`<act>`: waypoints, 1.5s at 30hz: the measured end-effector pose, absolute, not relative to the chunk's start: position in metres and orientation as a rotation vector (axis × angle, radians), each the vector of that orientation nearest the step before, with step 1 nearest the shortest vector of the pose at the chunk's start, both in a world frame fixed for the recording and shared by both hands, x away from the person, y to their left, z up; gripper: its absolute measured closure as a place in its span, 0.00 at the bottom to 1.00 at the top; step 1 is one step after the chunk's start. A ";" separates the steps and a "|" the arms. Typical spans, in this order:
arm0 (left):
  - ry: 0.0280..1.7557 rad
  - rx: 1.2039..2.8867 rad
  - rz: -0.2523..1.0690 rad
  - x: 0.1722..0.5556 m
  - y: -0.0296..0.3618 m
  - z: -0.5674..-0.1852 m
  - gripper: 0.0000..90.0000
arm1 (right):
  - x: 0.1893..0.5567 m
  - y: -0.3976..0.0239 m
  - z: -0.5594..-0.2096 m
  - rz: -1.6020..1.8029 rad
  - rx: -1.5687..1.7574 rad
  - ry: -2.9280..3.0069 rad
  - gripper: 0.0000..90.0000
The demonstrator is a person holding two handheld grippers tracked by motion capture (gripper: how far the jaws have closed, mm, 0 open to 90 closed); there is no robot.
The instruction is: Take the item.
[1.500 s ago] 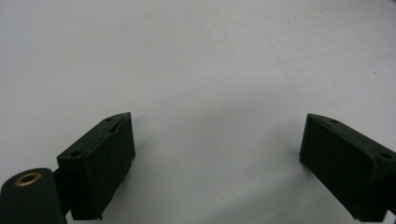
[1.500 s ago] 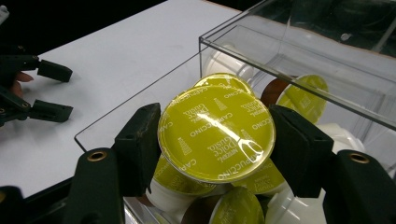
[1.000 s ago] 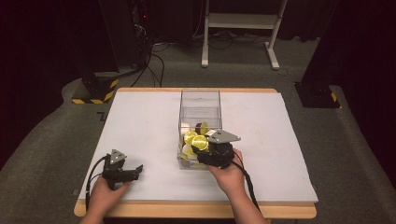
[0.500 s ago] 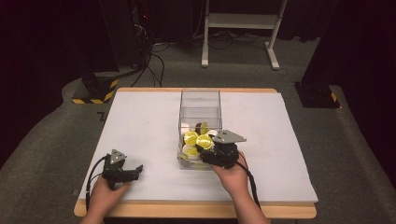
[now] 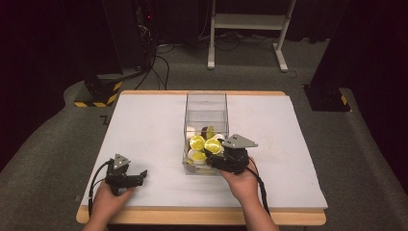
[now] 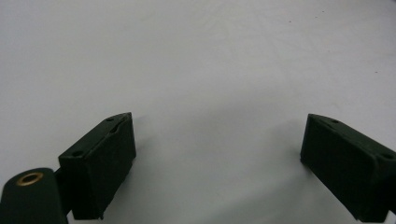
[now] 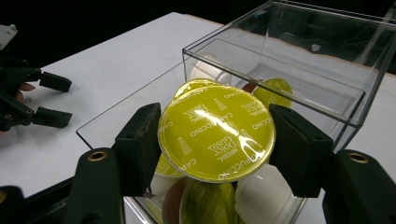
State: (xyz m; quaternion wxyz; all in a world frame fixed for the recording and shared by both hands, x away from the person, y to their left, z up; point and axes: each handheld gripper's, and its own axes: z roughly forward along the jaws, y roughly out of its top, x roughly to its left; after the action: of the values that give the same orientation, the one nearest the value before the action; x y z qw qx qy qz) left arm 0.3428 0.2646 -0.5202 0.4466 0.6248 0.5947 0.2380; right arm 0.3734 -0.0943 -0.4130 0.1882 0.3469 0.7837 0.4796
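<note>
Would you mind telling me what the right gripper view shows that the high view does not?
Right gripper view alone: the "Cappuccino" print on the yellow capsule clamped between the right hand-held gripper jaws.

High view alone: the person's forearms, the whole table, and the floor beyond.

Both: the clear box of capsules and the left hand-held gripper, open near the table's edge.

Left gripper (image 5: 137, 176) rests with jaws spread; right gripper (image 7: 217, 140) has its jaws clamped.

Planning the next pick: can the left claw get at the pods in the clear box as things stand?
Probably yes: the left claw is open and empty, the clear box is open-topped, but the right claw holds a yellow pod over it.
</note>
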 end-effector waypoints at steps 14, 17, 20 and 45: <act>1.476 1.551 0.596 0.343 0.265 -0.520 0.10 | 0.373 -0.107 -0.408 1.364 1.005 2.162 0.42; 1.478 1.551 0.597 0.343 0.265 -0.520 0.09 | 0.373 -0.108 -0.407 1.366 1.005 2.155 0.42; 1.482 1.550 0.596 0.343 0.265 -0.520 0.09 | 0.373 -0.113 -0.405 1.366 1.012 2.142 0.42; 1.496 1.537 0.599 0.345 0.264 -0.521 0.07 | 0.377 -0.152 -0.404 1.358 1.121 2.043 0.42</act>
State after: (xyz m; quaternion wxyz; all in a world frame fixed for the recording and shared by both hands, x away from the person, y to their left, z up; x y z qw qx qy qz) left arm 0.3446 0.2644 -0.5208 0.4415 0.6193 0.6027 0.2413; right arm 0.3766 -0.1520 -0.4038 0.2205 0.4056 0.7388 0.4910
